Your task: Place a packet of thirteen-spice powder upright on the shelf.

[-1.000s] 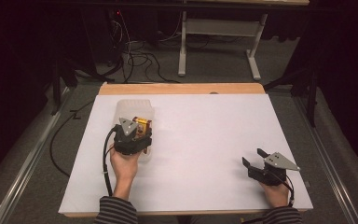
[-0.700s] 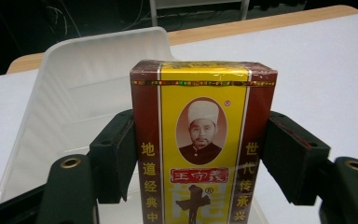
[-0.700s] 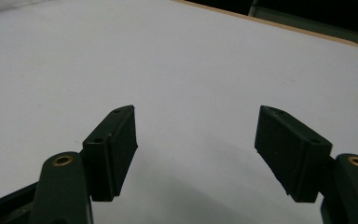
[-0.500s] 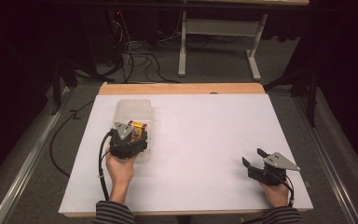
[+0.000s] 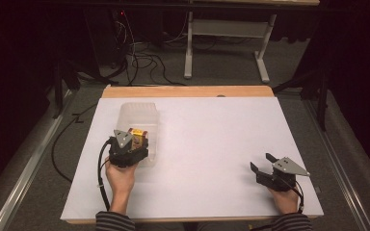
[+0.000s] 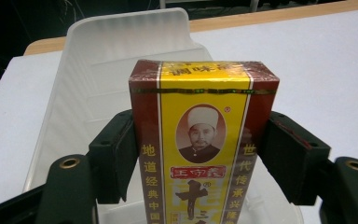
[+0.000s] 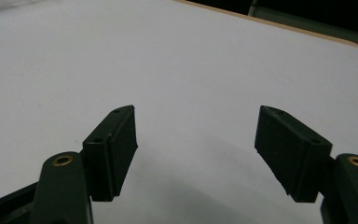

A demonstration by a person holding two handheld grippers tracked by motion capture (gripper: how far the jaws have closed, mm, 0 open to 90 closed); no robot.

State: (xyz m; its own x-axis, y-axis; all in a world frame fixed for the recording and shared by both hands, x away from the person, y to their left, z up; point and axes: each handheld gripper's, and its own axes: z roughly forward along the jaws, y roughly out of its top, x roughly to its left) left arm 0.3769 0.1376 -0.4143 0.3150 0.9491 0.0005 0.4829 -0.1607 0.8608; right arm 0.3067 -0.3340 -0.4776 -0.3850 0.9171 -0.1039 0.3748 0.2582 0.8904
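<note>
Down at the near left, the left gripper point(image 6: 200, 186) is clamped on the spice box point(image 6: 200, 140), jaws squeezing its two long red sides, box standing lengthwise between them and poised over the near end of the clear plastic tray point(image 6: 121, 32), which stretches away behind it. Over on the right, well apart, the right gripper point(image 7: 198, 156) rests wide open above the bare white table point(image 7: 168, 56), nothing blocking the path

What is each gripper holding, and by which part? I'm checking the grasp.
The left gripper clamps the red and yellow printed carton by its two narrow red sides, over the clear plastic tray. The right gripper is open, holding nothing.
</note>
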